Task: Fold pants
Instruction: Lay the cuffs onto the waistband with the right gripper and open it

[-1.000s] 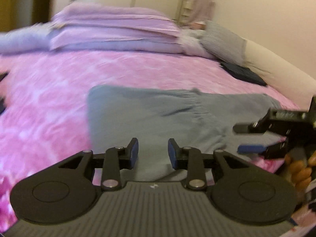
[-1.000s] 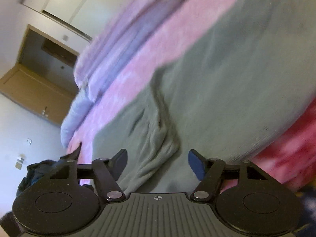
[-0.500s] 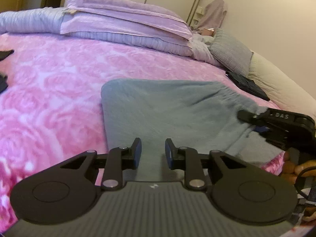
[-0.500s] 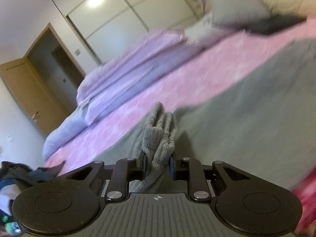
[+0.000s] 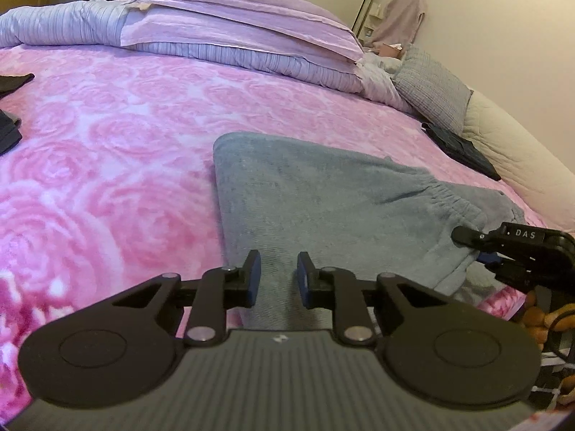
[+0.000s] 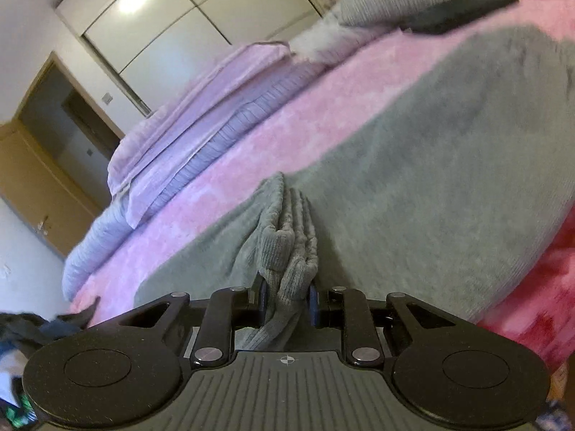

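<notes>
My left gripper (image 5: 276, 274) hangs over the near edge of the grey pants (image 5: 323, 201), fingers (image 5: 253, 273) parted with cloth showing between them. The pants lie folded on the pink bed (image 5: 107, 136). My right gripper (image 5: 483, 248) sits at their waistband, far right.

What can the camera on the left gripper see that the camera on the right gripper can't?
Only the left view shows the left gripper open over the grey pants, and the right gripper from the side. Only the right view shows a bunched fold of the pants clamped between the right gripper's fingers, plus a doorway. Both show the pink blanket and stacked purple bedding.
</notes>
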A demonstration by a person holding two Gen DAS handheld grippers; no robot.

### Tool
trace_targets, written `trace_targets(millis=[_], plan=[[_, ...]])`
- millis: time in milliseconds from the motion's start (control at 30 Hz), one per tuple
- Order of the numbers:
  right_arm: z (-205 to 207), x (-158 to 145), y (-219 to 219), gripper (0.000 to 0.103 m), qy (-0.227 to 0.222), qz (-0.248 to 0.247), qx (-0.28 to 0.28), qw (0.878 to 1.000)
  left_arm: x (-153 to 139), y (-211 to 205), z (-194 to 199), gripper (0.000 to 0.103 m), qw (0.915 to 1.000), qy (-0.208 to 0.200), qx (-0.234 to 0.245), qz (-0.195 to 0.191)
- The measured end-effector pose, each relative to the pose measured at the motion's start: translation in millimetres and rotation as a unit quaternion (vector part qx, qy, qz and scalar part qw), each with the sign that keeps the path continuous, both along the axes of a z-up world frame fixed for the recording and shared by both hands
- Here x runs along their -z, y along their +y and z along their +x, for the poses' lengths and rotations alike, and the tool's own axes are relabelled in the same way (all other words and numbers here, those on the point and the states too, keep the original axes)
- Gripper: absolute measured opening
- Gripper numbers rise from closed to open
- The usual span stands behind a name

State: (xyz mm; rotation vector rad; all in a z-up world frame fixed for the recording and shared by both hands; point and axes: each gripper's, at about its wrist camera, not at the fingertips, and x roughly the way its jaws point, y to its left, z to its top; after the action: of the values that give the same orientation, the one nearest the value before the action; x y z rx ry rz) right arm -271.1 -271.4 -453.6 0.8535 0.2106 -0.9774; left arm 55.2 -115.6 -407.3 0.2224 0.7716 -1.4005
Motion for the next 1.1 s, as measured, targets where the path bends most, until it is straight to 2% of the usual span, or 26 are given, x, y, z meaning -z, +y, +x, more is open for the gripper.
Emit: trace_targets(millis=[100, 233, 400, 567, 700, 767, 800, 833, 900, 967, 1000, 1067, 1100], plan=[[-1.8, 4.8, -1.2, 0.018, -0.002, 0.017, 0.013, 1.0, 0.0, -1.7, -1.4, 0.018, 1.0, -0.006, 0.003, 0.003], [-3.7, -8.5, 8.8, 0.018, 0.003, -0.027, 0.02, 0.999, 0.1, -1.0, -1.6, 0.018, 1.0, -0.007, 0.005, 0.002], [-9.1, 11.9, -2.8, 0.018, 0.021, 0.031, 0.025, 0.999, 4.1, -3.5, -1.8, 0.018, 0.9999, -0.008, 0.007, 0.007], [-16.4, -3.3, 6.7, 0.018, 0.012, -0.013, 0.056, 0.998, 4.0, -3.3, 0.8, 0.018, 0.9999, -0.009, 0.007, 0.009], [-14.5, 12.4, -7.7, 0.018, 0.056, 0.033, 0.026, 0.998, 7.9, -5.9, 2.3, 0.018, 0.9998, -0.008, 0.007, 0.015], [-18.5, 7.5, -8.8, 0.025, 0.059, 0.032, 0.019, 0.998, 6.3, -7.4, 2.5, 0.017, 0.9997, -0.012, 0.007, 0.018], [-19.5, 1.5, -11.2, 0.031, 0.074, 0.038, 0.019, 0.996, 3.4, -7.3, 4.2, 0.017, 0.9998, -0.012, 0.004, 0.017], [-22.2, -5.5, -12.2, 0.043, 0.086, 0.038, 0.027, 0.995, -1.2, -6.8, 7.5, 0.017, 0.9999, -0.01, 0.002, 0.011], [-26.8, -22.5, -10.7, 0.05, 0.106, 0.006, 0.058, 0.993, -13.4, -9.6, 15.1, 0.017, 0.9998, -0.016, -0.007, 0.0], [-22.1, -40.5, -7.6, 0.05, 0.134, -0.068, 0.087, 0.985, -25.2, -19.2, 20.6, 0.017, 0.9994, -0.032, -0.01, -0.011], [-16.1, -46.3, -9.9, 0.05, 0.138, -0.101, 0.076, 0.982, -30.2, -26.4, 22.3, 0.017, 0.9991, -0.037, -0.008, -0.018], [3.6, -49.9, -23.8, 0.048, 0.148, -0.128, 0.027, 0.98, -35.7, -48.1, 23.0, 0.017, 0.9988, -0.043, -0.002, -0.023], [12.8, -47.5, -30.1, 0.039, 0.156, -0.133, 0.008, 0.979, -36.3, -61.3, 21.9, 0.017, 0.9986, -0.045, 0.001, -0.027]])
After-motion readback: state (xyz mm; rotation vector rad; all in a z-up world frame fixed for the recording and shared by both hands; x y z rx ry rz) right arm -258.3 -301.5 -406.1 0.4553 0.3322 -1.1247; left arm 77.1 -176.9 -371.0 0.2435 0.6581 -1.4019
